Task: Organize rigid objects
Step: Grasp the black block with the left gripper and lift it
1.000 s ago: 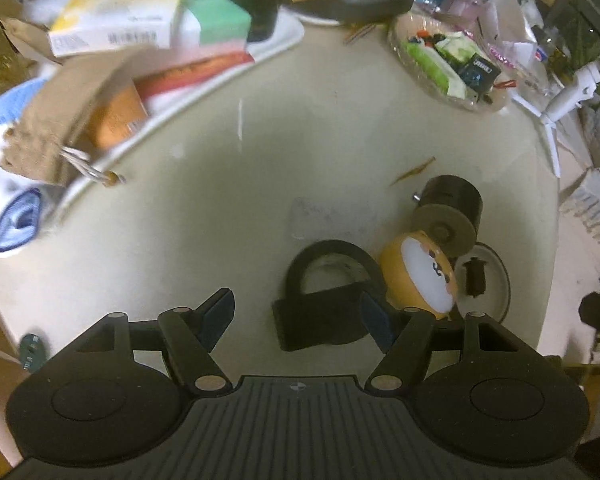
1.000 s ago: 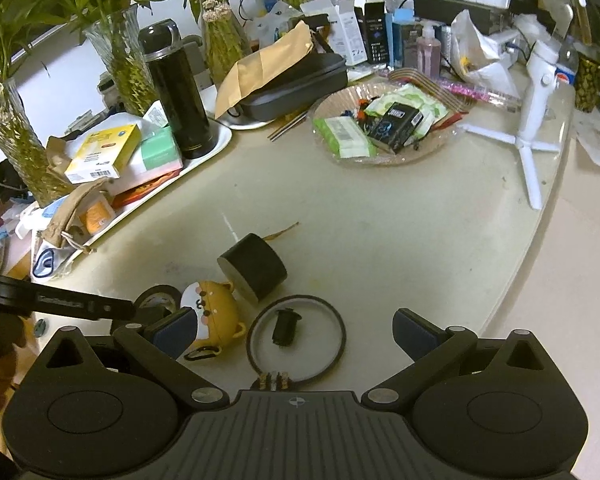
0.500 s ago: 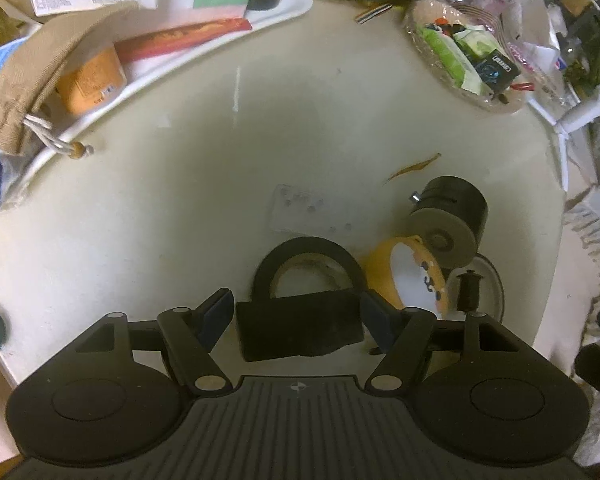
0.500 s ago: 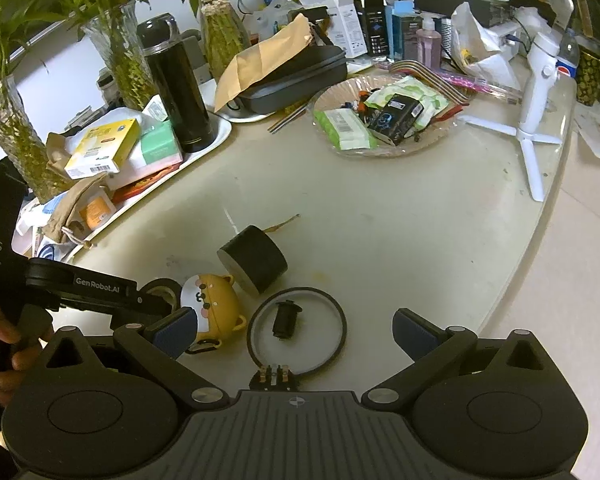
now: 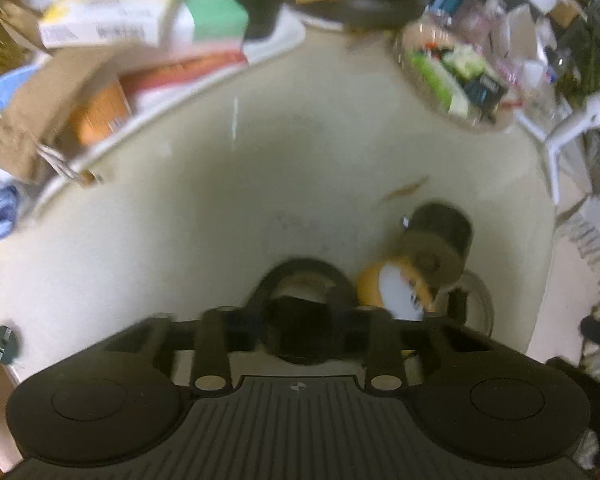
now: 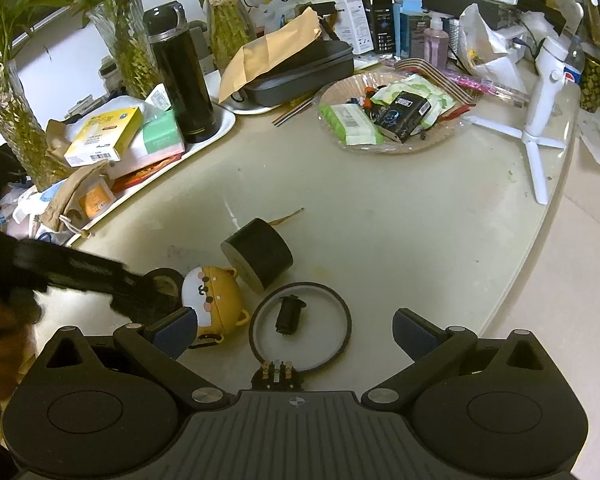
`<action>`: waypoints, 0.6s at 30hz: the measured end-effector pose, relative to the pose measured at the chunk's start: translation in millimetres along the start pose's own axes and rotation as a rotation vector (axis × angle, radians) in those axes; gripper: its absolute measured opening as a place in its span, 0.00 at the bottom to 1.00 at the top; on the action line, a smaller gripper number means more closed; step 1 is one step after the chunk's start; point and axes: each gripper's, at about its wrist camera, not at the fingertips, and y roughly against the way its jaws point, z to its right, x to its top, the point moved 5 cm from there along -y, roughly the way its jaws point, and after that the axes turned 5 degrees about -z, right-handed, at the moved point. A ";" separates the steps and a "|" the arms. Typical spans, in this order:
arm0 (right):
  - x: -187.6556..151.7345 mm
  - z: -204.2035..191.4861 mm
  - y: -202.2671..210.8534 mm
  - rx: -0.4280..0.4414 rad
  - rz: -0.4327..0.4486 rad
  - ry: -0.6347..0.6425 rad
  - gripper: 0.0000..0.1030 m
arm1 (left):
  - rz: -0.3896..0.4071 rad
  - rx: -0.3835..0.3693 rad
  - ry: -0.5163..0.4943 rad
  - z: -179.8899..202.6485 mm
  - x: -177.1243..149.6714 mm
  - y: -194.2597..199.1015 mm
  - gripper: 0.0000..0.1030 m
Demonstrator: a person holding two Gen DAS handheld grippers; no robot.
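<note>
In the blurred left wrist view my left gripper is shut on the black tape roll, near the table's front edge. The right wrist view shows that left gripper coming in from the left onto the tape roll. Right beside the roll lies an orange bear-faced case, and a black cylinder lies on its side behind it. My right gripper stands open above a thin dark ring with a small black part inside it. Nothing sits between the right fingers.
A white tray at the left holds boxes and a black flask. A glass plate of packets sits behind, a white tripod at the right. The table's curved edge runs down the right. A hand holds the left gripper.
The left jaws have shut on the black tape roll that lay between them, and the left view has blurred. The right gripper has stayed still.
</note>
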 end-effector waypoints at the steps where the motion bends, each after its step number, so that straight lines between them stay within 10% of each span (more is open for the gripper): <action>1: 0.0 0.3 -0.3 -0.004 0.000 -0.001 1.00 | 0.004 0.011 0.003 -2.3 -0.1 2.7 0.15; 8: 1.0 2.7 -2.2 -0.018 -0.003 -0.017 1.00 | -0.002 0.010 -0.023 -2.0 -7.6 0.4 0.16; 10: 0.8 3.1 -2.6 -0.014 -0.003 -0.019 1.00 | 0.017 0.001 -0.021 -2.0 -6.1 3.2 0.25; 12: 0.3 2.8 -3.6 -0.014 -0.008 -0.017 1.00 | 0.014 0.007 0.009 -4.4 -4.8 5.5 0.65; 18: 1.3 1.8 -1.6 -0.003 -0.003 -0.019 1.00 | -0.016 -0.019 0.071 -7.0 -3.5 -0.7 0.72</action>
